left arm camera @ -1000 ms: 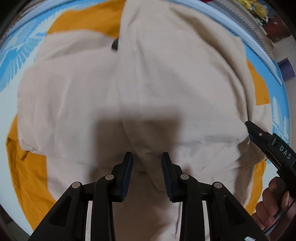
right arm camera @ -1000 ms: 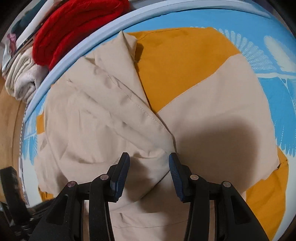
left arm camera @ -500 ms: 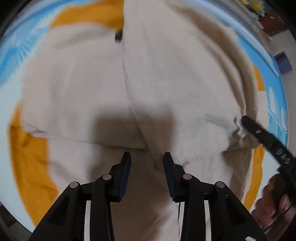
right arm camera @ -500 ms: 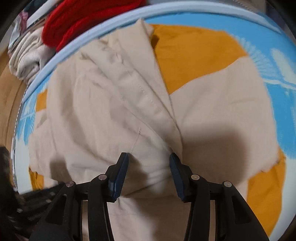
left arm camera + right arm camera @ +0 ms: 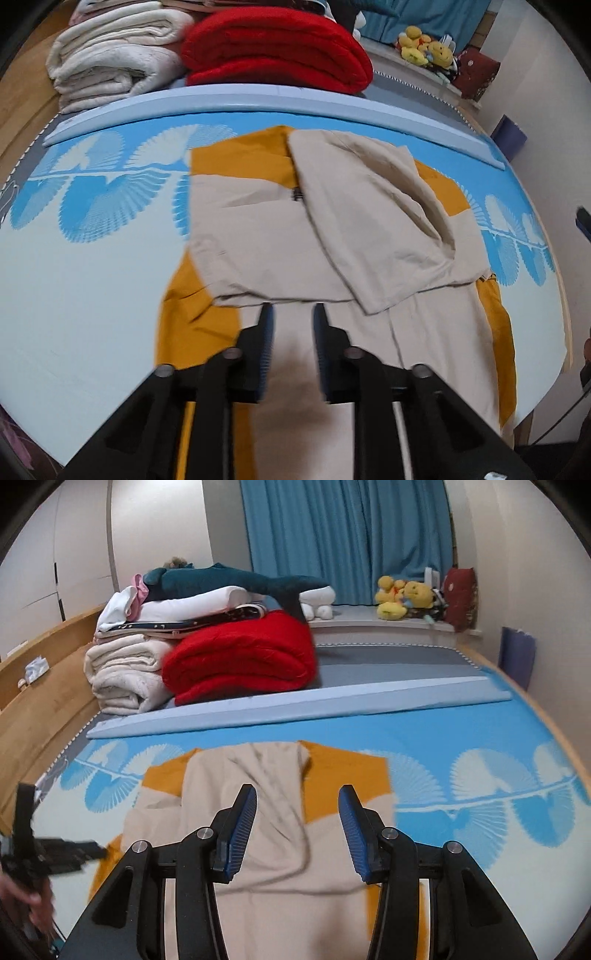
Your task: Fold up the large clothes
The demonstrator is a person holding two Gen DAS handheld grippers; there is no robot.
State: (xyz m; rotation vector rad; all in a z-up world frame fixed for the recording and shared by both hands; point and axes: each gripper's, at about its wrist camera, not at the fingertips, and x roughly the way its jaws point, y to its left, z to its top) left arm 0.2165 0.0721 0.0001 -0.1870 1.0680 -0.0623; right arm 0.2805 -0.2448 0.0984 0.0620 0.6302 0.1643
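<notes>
A beige and orange garment (image 5: 332, 236) lies flat on the blue patterned bed cover (image 5: 92, 206), with both sleeves folded in over its middle. It also shows in the right wrist view (image 5: 266, 812). My left gripper (image 5: 290, 314) is open and empty, raised above the garment's lower part. My right gripper (image 5: 297, 797) is open wide and empty, also raised above the garment. The left gripper shows at the left edge of the right wrist view (image 5: 44, 853).
A red blanket (image 5: 273, 55) and white folded blankets (image 5: 110, 59) are stacked beyond a pale blue ridge (image 5: 258, 107) at the far side. Yellow plush toys (image 5: 406, 594) sit by a blue curtain (image 5: 347, 539). A wooden bed rail (image 5: 44, 686) runs along the left.
Both grippers have lifted up and back from the garment, from close over the folded sleeves to a higher view of the bed. The right gripper's jaws have opened wider.
</notes>
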